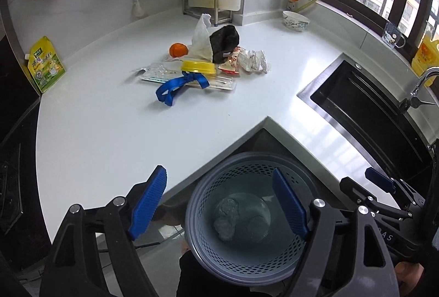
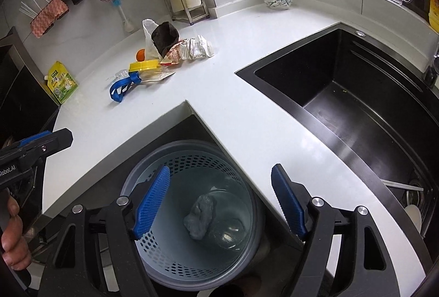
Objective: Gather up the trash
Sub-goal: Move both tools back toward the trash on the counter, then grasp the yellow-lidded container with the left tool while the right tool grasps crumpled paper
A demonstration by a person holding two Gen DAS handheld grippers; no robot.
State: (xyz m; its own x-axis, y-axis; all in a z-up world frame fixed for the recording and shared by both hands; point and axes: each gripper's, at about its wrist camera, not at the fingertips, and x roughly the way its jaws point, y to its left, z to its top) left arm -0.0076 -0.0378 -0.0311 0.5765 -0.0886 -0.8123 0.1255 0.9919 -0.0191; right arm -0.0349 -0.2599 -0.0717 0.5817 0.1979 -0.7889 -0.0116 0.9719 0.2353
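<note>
Both the left claw (image 1: 219,203) and the right claw (image 2: 221,201) were held wide apart with nothing gripped, above the grey bin (image 1: 208,250). A crumpled wad (image 1: 226,217) lay inside, below them. More trash (image 1: 203,61) was piled on the table (image 1: 109,115), well ahead.

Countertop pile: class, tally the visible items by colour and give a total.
Blue: 1, strap
Orange: 1, fruit
Yellow: 1, lid
Black: 1, bag
White: 1, bag
Red: 1, wrapper
Silver: 1, foil
Clear: 1, packaging
Total: 8
</note>
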